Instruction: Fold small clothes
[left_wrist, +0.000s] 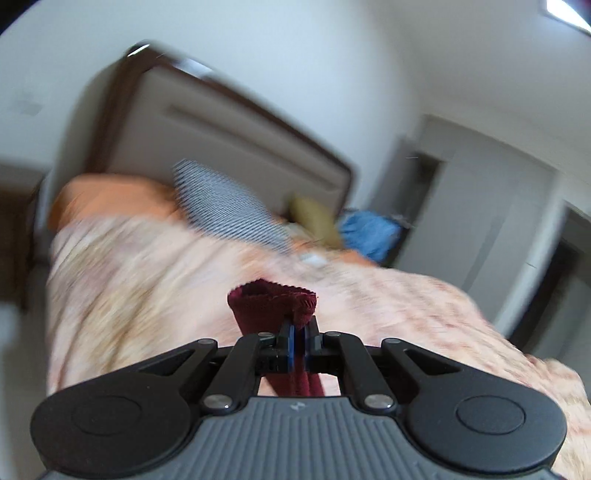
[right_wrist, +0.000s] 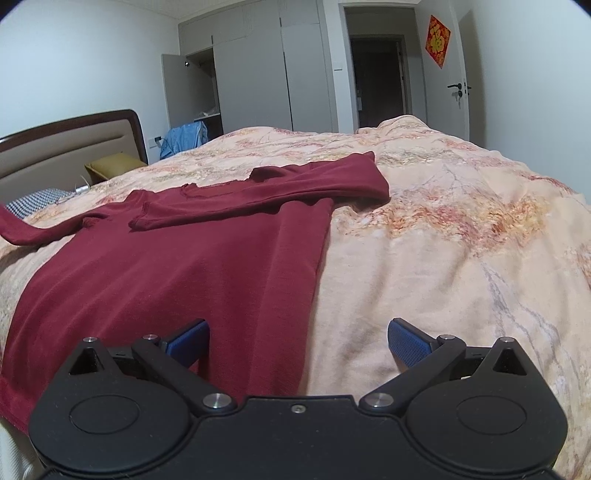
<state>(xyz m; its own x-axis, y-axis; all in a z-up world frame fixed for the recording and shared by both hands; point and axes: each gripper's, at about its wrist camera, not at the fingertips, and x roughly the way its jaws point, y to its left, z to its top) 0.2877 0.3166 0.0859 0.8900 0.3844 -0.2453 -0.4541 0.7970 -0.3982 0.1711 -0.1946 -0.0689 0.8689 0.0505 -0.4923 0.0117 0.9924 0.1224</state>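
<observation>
**Left sleeve lifted, right side already folded in**

The dark red long-sleeved knit shirt (right_wrist: 177, 266) lies flat on the peach floral bedspread (right_wrist: 443, 258), its long axis running away from the right gripper (right_wrist: 298, 341) toward the padded brown-framed headboard (right_wrist: 66, 147). One sleeve (right_wrist: 258, 195) is already laid across the chest, and the side nearest the open bedspread is turned in along a straight edge.

The left gripper (left_wrist: 299, 341) has its blue-padded fingers (left_wrist: 291, 341) pressed together on a bunched end of dark red cloth (left_wrist: 273, 299), which looks like the cuff of the other sleeve (right_wrist: 18, 229); in the right wrist view that sleeve rises off the bed at the far left edge. The left view is motion-blurred, so the exact hold is hard to read.

The right gripper hangs spread wide and holds nothing, low over the hem end; its left finger (right_wrist: 188, 338) is above the shirt's body, its right finger (right_wrist: 410, 341) above bare bedspread.

The coming move turns on this: the unfolded side lies to the left of the shirt's long axis, and the left gripper is both nearer and already holding it. I judge that the sleeve should be carried rightward, across the axis, onto the folded sleeve, while the right gripper steadies the hem or waits.
</observation>
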